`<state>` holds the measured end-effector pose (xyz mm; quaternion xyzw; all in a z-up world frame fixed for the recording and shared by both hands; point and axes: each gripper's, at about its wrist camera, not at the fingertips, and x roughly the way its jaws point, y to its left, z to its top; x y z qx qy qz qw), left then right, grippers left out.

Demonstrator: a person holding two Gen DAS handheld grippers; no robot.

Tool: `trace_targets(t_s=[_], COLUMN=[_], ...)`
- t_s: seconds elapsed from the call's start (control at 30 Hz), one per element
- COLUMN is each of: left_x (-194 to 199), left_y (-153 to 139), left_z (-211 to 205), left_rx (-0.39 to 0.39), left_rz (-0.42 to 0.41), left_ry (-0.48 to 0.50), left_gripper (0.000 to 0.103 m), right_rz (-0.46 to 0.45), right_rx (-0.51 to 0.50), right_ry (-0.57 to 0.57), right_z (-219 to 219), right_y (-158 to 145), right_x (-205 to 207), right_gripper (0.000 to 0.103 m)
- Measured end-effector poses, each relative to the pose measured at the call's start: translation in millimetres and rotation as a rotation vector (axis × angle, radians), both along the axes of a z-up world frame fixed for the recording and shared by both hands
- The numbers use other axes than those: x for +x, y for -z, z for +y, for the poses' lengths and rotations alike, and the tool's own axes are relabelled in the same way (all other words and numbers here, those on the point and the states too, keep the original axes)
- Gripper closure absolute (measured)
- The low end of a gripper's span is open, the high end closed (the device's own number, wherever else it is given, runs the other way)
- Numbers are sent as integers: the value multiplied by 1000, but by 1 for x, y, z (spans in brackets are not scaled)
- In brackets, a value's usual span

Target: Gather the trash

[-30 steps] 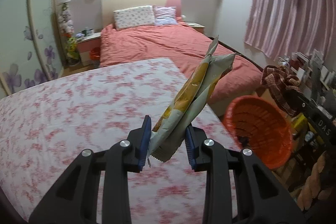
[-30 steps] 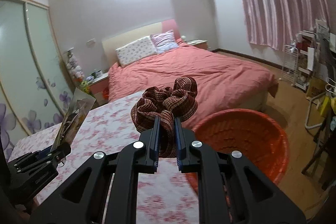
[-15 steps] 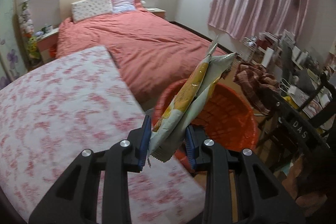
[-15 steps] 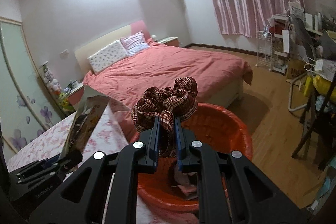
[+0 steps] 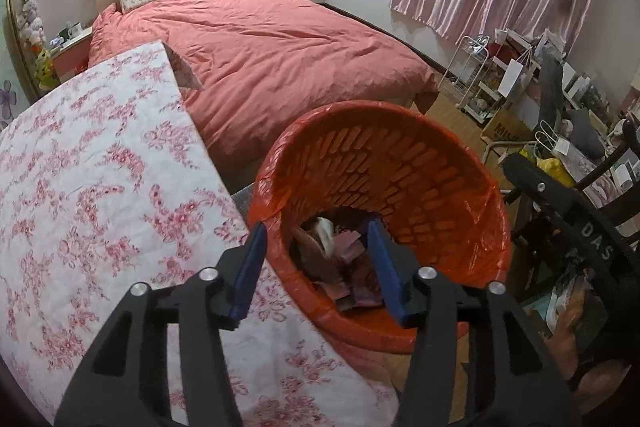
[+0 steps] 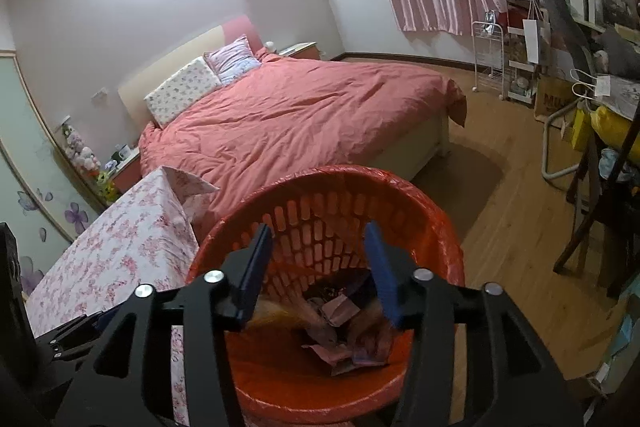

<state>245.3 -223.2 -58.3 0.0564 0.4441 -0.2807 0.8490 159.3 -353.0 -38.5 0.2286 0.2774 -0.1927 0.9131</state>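
Note:
An orange slatted trash basket (image 5: 404, 163) with an orange liner stands beside the floral-cloth table (image 5: 92, 187); it also shows in the right wrist view (image 6: 436, 227). Crumpled wrappers and paper (image 5: 340, 259) lie in its bottom, also seen in the right wrist view (image 6: 344, 331). My left gripper (image 5: 316, 263) is open and empty over the basket's near rim. My right gripper (image 6: 318, 263) is open and empty above the basket's mouth. A blurred yellowish thing (image 6: 276, 315) is in the basket under the right gripper's left finger.
A bed with a salmon quilt (image 5: 280, 35) lies behind the basket. Cluttered shelves, a white rack (image 6: 490, 59) and a chair (image 6: 592, 211) line the right side. Wooden floor (image 6: 512, 211) lies to the right of the basket. The right gripper's body (image 5: 568, 219) shows beside the basket.
Both grippers have opened. The snack bag has left the left gripper and the brown checked cloth has left the right one. Both grippers have moved over the basket.

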Motion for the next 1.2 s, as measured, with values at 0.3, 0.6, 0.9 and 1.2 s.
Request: trace_targets(t_s=[0.3,0.6,0.9,1.2], left_x=[-28,-85,-153,-207], left_y=[-22,-43,-46,-49], left_z=[60,138,200,229], left_rx=[-48,19,38,5], left_rz=[-67,-231,-343,-445], left_ry=[-65,-199,-372,-463], left_gripper=[12,4,4,4], right_rz=[7,-46,-122,-141], right_rx=[-211,-270,-407,-498], right_ry=[30,17,82,8], right_z=[34,71,130,168], right_y=[-27,-49,-47,-41], right_x=[-29,-73,-120,-142], right_gripper=[3,2,2,2])
